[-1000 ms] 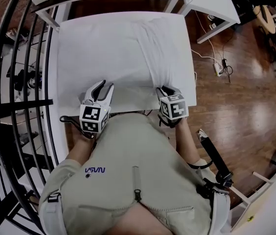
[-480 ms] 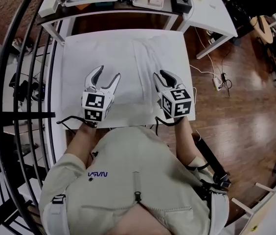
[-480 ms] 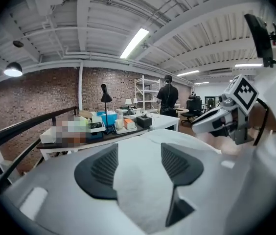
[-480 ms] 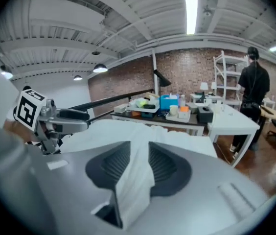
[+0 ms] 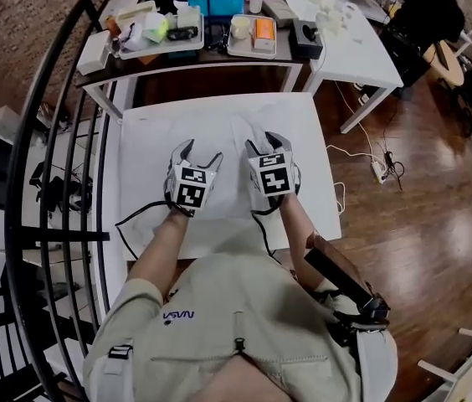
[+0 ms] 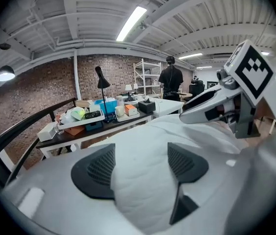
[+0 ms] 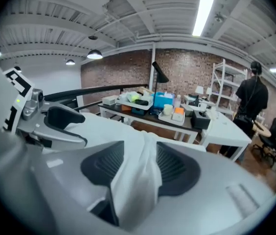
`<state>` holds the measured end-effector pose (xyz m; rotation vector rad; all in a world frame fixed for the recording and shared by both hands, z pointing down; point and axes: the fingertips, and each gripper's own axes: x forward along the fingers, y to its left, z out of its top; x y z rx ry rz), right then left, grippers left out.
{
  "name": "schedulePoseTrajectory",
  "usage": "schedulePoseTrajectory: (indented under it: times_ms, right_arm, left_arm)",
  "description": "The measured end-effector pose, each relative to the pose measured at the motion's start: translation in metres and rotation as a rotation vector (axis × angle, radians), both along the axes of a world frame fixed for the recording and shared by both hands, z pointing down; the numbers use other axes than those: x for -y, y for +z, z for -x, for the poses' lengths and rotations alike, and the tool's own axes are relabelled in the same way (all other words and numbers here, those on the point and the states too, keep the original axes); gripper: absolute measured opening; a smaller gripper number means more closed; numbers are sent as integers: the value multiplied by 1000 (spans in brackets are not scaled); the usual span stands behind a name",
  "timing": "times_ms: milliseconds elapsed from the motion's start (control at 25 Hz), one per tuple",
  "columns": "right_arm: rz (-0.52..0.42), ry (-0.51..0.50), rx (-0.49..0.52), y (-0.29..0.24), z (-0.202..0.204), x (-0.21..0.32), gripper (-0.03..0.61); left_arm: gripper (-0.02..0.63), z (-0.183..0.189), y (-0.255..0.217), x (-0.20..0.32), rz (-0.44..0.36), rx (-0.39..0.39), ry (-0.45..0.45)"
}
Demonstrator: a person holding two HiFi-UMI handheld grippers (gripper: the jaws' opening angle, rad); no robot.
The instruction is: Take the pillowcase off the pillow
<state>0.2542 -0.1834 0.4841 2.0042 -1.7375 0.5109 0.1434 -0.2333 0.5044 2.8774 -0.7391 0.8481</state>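
Note:
The white pillow in its white pillowcase (image 5: 161, 132) lies flat over most of the white table (image 5: 326, 224). Both grippers hover over its middle, side by side. My left gripper (image 5: 200, 151) has just been opening its jaws. In the left gripper view (image 6: 140, 148) they stand wide apart, with a loose bulge of pillowcase fabric (image 6: 143, 190) between the pads. My right gripper (image 5: 264, 141) has also just been opening. In the right gripper view (image 7: 138, 148) a narrow fold of white fabric (image 7: 135, 180) drapes between its parted pads.
A dark table (image 5: 194, 53) behind the pillow carries trays, a blue box and small items. A white table (image 5: 349, 32) stands at the back right. A black railing (image 5: 52, 182) runs along the left. A cable and power strip (image 5: 378, 170) lie on the wooden floor. A person in black (image 7: 253, 99) stands far off.
Both grippers have moved from the pillow's near edge forward over its middle and closer together. Both pairs of jaws have opened wider.

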Motion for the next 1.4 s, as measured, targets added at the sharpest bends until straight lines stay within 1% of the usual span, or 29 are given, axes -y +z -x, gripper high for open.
schedulePoseTrajectory:
  times_ms: [40, 160, 200, 280, 360, 400, 520, 560, 680, 760, 880, 1000, 1160, 1280, 1320, 1400]
  right_arm:
    - [19, -2, -4, 5, 0, 3, 199]
    - [77, -4, -25, 23, -2, 6, 199]
    - [90, -2, -37, 28, -2, 6, 199]
    - [106, -8, -66, 35, 0, 4, 195]
    - [118, -20, -97, 40, 4, 2, 156]
    - [119, -23, -117, 40, 4, 0, 125]
    - [111, -14, -168, 39, 1, -5, 23]
    - [106, -4, -173, 37, -2, -7, 15]
    - [65, 51, -168, 22, -16, -14, 10]
    - [25, 106, -157, 9, -31, -21, 9]
    - [-25, 191, -99, -5, -52, -34, 9]
    - [-36, 256, -42, -6, -62, -51, 9]
    - [-8, 325, -1, 11, -69, -84, 9]
    - [25, 342, 11, 29, -68, -105, 9]
    - [37, 339, 6, 34, -66, -107, 8]
    - [65, 322, 1, 47, -62, -107, 8]
  left_arm:
    - [342, -2, 4, 2, -3, 4, 2]
    - [338, -9, 13, 8, -39, -16, 28]
    - [332, -10, 17, 8, -34, -13, 36]
    - [314, -7, 24, 0, -2, 16, 40]
    - [285, -2, 28, -8, 19, 43, 37]
    - [256, 0, 28, -11, 10, 46, 42]
    - [77, 8, 20, -16, -36, 18, 43]
    - [17, 13, 15, -17, -37, -6, 32]
    - [12, 25, -3, -21, -16, -96, -4]
    - [11, 33, -8, -19, -29, -145, -13]
    - [11, 48, -28, -19, -39, -221, -39]
    - [9, 64, -46, -27, -16, -278, -64]
    - [9, 81, -49, -52, 9, -305, -65]
    - [9, 91, -30, -67, 44, -286, -72]
    - [9, 93, -13, -69, 79, -273, -81]
    - [9, 92, 27, -67, 202, -271, -110]
